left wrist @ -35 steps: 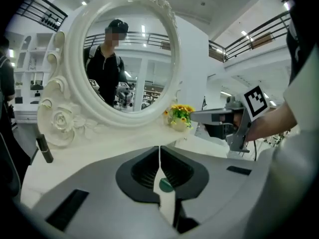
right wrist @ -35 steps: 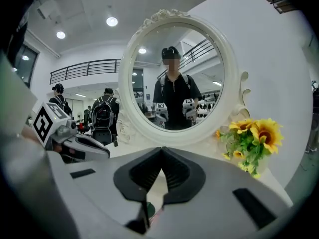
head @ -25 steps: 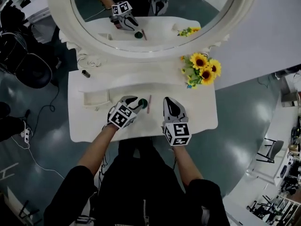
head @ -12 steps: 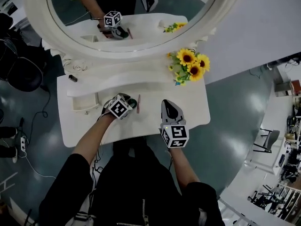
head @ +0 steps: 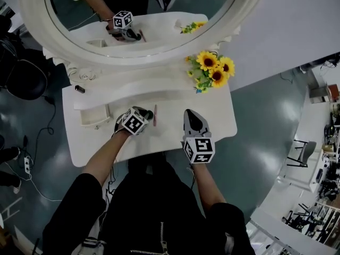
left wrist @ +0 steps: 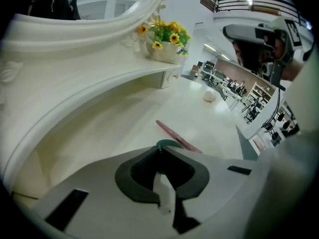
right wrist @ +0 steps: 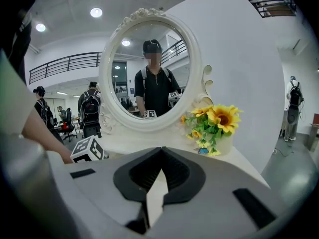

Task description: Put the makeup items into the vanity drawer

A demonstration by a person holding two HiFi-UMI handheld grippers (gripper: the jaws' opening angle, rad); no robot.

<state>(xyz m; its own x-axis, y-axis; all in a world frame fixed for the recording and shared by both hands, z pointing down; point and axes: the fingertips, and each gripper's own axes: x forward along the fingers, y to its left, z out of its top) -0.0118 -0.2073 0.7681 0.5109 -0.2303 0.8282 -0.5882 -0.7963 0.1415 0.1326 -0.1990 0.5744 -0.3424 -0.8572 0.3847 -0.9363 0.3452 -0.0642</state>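
My left gripper (head: 147, 113) is low on the white vanity top (head: 212, 122). Its jaws have just been closing and now stand shut, pinching the rim of a small green round makeup item (left wrist: 168, 144) whose edge shows just past the tips. A pink pencil (head: 154, 115) lies on the top just to the right of that gripper, also visible in the left gripper view (left wrist: 177, 136). My right gripper (head: 192, 115) hovers further right, shut with nothing in it (right wrist: 160, 151). The open drawer (head: 94, 117) is to the left of the left gripper.
A pot of sunflowers (head: 211, 70) stands at the back right under the oval mirror (head: 143, 41). A small dark item (head: 79, 88) lies on the raised shelf at the left. A black chair (head: 24, 73) stands on the floor to the left.
The left gripper has dropped onto the green item, which earlier showed between its open jaws, and the jaws have closed over it. The right gripper has shifted only slightly.
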